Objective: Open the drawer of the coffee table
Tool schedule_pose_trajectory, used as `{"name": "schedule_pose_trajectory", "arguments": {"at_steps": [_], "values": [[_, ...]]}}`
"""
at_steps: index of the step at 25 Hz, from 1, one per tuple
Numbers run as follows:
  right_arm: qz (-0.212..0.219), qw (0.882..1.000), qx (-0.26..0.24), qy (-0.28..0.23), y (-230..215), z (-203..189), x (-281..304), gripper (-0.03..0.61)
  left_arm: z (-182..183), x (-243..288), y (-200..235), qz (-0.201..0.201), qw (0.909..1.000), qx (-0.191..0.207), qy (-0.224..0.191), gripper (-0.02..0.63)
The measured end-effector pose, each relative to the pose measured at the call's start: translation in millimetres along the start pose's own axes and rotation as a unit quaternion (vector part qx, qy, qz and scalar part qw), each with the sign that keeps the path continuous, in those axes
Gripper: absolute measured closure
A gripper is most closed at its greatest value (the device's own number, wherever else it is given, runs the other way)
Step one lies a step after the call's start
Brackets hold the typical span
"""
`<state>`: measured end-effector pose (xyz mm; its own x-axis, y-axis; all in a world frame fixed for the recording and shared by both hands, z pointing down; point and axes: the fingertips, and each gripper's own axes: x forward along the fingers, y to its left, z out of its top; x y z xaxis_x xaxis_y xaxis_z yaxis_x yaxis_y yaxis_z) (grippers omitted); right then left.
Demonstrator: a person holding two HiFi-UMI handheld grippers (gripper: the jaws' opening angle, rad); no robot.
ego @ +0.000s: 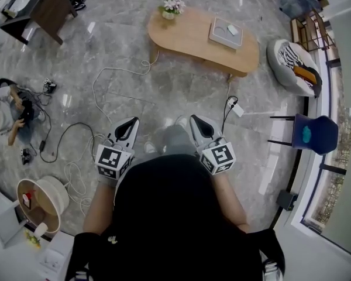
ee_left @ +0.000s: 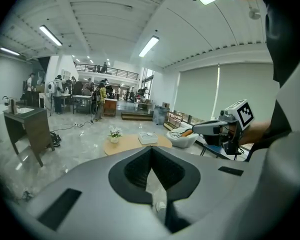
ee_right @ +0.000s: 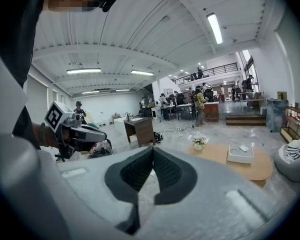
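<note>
The wooden kidney-shaped coffee table [ego: 193, 40] stands far ahead on the marble floor, with a flower pot [ego: 171, 6] and a grey box [ego: 225, 33] on top. No drawer front shows in any view. My left gripper [ego: 130, 123] and right gripper [ego: 196, 122] are held side by side in front of my body, well short of the table. Both are shut with nothing between the pads. In the left gripper view the table [ee_left: 126, 145] lies beyond the closed jaws of the left gripper [ee_left: 151, 152]. The right gripper view has the table [ee_right: 262, 170] at the right, past the right gripper [ee_right: 153, 152].
White cables [ego: 99, 86] and a plug [ego: 236, 108] trail across the floor between me and the table. A dark side table [ego: 41, 7] is at far left, a seated person [ego: 9, 113] at the left edge. A white beanbag [ego: 292, 63] and blue chair [ego: 313, 134] are on the right.
</note>
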<state>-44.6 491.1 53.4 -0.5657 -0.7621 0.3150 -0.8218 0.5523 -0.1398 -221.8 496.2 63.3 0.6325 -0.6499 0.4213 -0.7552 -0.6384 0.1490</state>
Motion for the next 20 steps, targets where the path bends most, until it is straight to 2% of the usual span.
{"name": "schedule_pose_trajectory", "arguments": {"at_steps": [7,20], "values": [[0.018,1.000,0.004,0.008,-52,3,45,0.580,18,57,28,0.019,0.9996,-0.003,0.021,0.600],[0.086,0.996,-0.009,0.025,-216,48,143,0.580,83,221,72,0.058,0.9967,-0.017,0.054,0.600]]}}
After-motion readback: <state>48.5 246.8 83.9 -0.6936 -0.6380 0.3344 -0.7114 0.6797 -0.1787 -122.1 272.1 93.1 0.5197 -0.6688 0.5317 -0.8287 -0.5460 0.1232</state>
